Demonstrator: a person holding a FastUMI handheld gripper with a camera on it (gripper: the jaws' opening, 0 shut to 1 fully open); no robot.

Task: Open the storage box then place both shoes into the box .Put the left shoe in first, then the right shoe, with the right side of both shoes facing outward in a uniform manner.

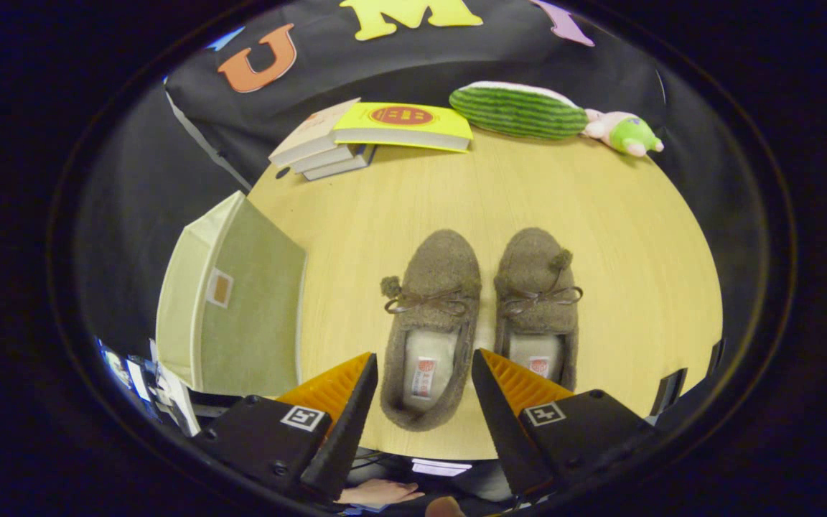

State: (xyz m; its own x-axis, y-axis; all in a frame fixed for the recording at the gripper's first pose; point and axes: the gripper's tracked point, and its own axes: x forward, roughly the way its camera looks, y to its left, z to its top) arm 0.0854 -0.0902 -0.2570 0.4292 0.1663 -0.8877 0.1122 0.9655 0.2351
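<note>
Your gripper is spread open, empty, straddling the left brown felt slipper; its mate lies beside. The pale fabric storage box at 9 o'clock awaits opening.

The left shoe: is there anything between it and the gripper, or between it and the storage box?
Nothing visible stands in the way. The gripper is open, with the heel of the left shoe between its fingers. Bare table lies between that shoe and the storage box, which looks still closed.
</note>
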